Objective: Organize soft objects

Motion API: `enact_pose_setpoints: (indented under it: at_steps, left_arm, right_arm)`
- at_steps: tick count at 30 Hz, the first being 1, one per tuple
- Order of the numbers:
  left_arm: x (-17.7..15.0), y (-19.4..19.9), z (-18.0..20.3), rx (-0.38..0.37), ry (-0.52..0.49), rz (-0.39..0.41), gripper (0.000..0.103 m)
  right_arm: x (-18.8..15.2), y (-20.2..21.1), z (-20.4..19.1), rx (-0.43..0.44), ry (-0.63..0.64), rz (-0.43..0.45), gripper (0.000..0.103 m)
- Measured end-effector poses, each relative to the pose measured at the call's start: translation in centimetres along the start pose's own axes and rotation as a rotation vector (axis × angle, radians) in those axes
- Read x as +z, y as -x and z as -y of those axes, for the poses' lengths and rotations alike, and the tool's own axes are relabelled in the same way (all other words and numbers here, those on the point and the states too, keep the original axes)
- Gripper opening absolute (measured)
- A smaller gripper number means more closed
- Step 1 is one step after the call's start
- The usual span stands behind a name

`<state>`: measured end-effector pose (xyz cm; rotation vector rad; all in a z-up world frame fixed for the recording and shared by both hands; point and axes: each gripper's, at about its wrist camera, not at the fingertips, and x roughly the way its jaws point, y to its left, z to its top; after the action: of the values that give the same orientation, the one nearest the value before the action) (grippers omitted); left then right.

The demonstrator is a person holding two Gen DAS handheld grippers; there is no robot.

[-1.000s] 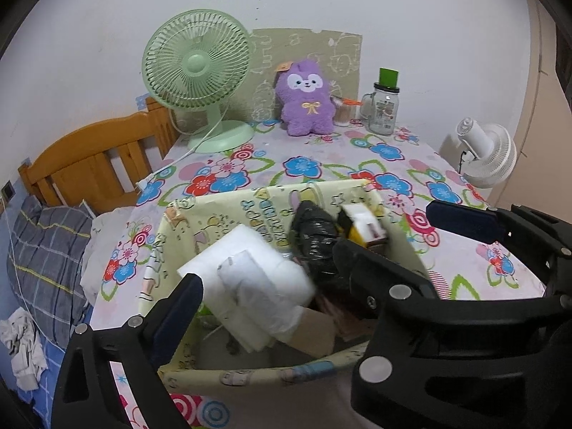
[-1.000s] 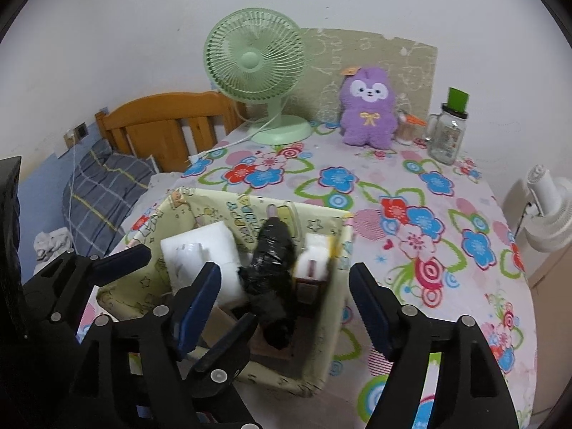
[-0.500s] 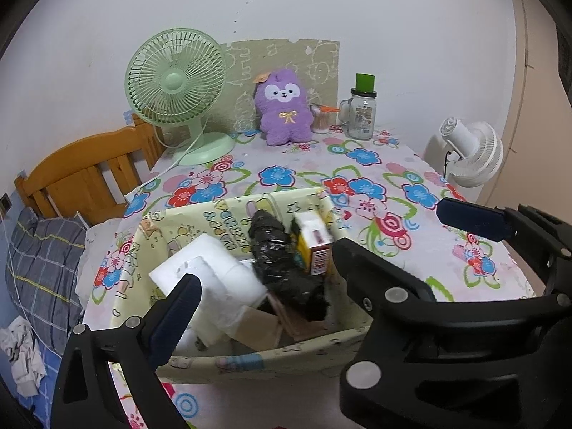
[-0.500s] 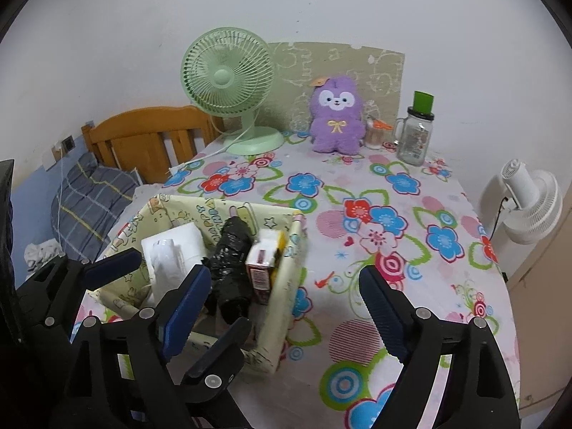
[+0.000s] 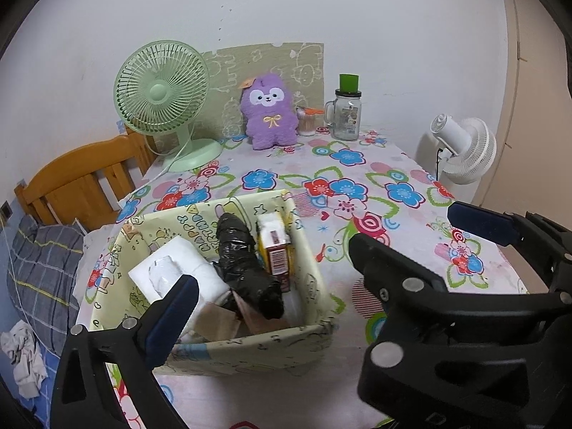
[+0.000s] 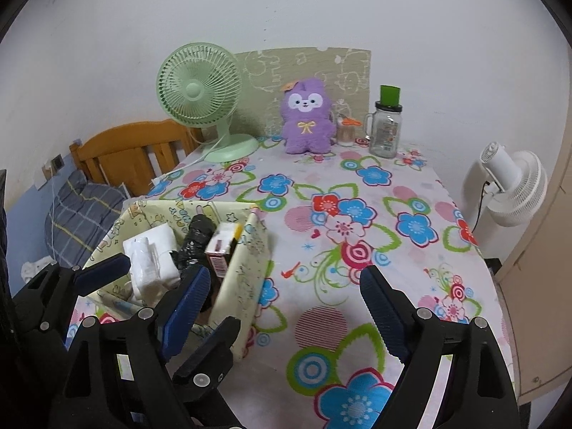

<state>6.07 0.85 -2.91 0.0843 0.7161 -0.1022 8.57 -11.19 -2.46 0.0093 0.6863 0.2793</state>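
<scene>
Dim even indoor light, soft shadows, strong fisheye bending, dark vignetted corners, mostly sharp

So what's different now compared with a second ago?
Both grippers pulled back from the fabric basket, which now looks farther off. The right gripper has just been opening, nothing between its jaws. The left gripper holds nothing. The basket's contents, the purple plush and the green fan stayed put.

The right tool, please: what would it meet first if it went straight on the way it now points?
Most likely the bare flowered tablecloth ahead of the open right tool. The yellow fabric bin sits to its left, seemingly off that line, though depth is unclear.
</scene>
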Motion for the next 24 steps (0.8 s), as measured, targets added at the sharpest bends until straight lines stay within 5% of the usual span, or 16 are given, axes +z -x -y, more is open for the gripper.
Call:
enact_pose_setpoints:
  at_steps: [24]
  left_arm:
    - [-1.0, 2.2, 4.8, -0.012, -0.035, 0.071, 0.103]
  right_arm:
    - [-3.1, 5.8, 6.9, -0.118, -0.084, 0.08, 0.088]
